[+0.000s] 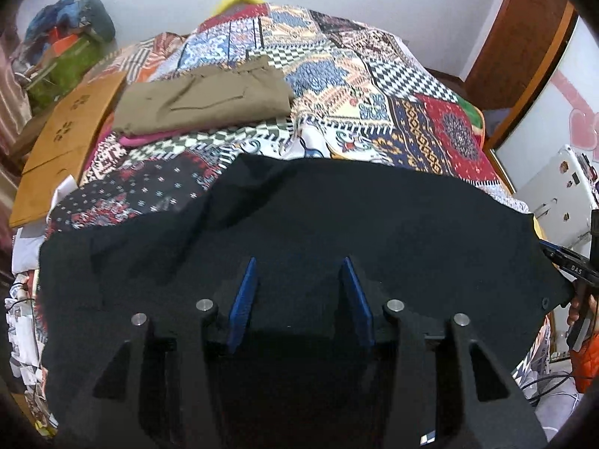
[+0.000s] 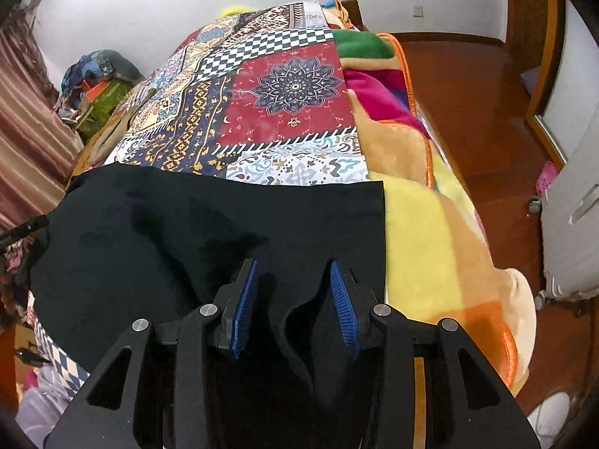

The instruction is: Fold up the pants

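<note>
Black pants (image 1: 318, 224) lie crosswise on the bed (image 1: 374, 86), long axis left to right; left gripper (image 1: 299, 288) and right gripper (image 2: 294, 288) hover released over the near edge, the right beside the right end.

This is a bedroom in a home: a bed (image 2: 411, 224) with a patchwork cover (image 1: 355, 86) fills the middle, a wooden floor (image 2: 468, 86) lies at right, curtains (image 2: 26, 119) hang at left.
</note>
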Tool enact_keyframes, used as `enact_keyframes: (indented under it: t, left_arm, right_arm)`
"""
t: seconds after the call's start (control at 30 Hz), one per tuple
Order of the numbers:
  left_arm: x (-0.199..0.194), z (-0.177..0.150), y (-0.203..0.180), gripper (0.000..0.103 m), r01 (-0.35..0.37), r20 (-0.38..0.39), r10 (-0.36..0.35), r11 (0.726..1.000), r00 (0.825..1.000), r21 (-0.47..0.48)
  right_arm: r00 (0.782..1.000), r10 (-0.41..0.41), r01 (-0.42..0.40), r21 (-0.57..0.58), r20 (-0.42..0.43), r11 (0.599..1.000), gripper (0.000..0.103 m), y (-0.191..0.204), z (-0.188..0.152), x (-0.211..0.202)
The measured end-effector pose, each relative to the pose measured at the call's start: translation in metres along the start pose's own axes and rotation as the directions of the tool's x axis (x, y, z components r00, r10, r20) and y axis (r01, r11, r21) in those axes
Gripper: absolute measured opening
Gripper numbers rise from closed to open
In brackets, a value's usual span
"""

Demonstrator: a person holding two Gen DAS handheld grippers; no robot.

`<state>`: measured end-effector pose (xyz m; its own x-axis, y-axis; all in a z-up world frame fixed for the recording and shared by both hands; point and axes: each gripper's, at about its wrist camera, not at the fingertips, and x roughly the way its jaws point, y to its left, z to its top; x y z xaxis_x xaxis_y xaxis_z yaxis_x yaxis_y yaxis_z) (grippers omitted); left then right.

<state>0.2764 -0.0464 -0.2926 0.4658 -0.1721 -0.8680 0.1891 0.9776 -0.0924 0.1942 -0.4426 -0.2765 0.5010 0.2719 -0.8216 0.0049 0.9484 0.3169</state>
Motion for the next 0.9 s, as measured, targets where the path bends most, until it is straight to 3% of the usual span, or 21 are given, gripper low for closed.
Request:
enact_keyframes:
  t: [0.07, 0.17, 0.2, 0.23, 0.63, 0.77, 0.9]
  left_arm:
    - [0.005, -0.001, -0.002, 0.048, 0.004, -0.007, -0.004, 1.000, 1.000, 0.000]
    - [0.009, -0.002, -0.004, 0.049, 0.011, -0.015, -0.011, 1.000, 1.000, -0.003]
    - [0.012, -0.003, -0.004, 0.049, 0.013, -0.020, -0.013, 1.000, 1.000, -0.002]
    - [0.013, -0.003, -0.005, 0.049, 0.011, -0.024, -0.011, 1.000, 1.000, 0.000]
    - [-0.004, 0.004, -0.017, 0.054, 0.028, 0.010, -0.028, 0.999, 1.000, 0.026]
    - [-0.012, 0.006, -0.022, 0.056, 0.032, 0.029, -0.033, 0.999, 0.999, 0.034]
    - [-0.016, 0.003, -0.023, 0.056, 0.032, 0.028, -0.033, 0.999, 0.999, 0.032]
  right_arm:
    - [1.000, 0.002, -0.002, -0.008, -0.010, 1.000, 0.034, 0.001, -0.001, 0.002]
    - [1.000, -0.016, 0.016, -0.017, -0.010, 1.000, 0.023, 0.005, 0.000, 0.003]
    - [1.000, -0.027, 0.027, -0.021, -0.002, 0.999, 0.012, 0.005, 0.000, 0.001]
    - [0.999, -0.038, 0.038, -0.024, 0.005, 0.999, 0.009, 0.006, 0.001, 0.000]
    - [0.972, -0.132, 0.139, -0.022, 0.197, 0.990, 0.006, 0.000, 0.023, -0.039]
    - [0.962, -0.177, 0.185, -0.016, 0.209, 0.983, 0.006, -0.007, 0.036, -0.032]
    - [0.963, -0.221, 0.222, 0.006, 0.152, 0.975, 0.006, -0.018, 0.039, -0.013]
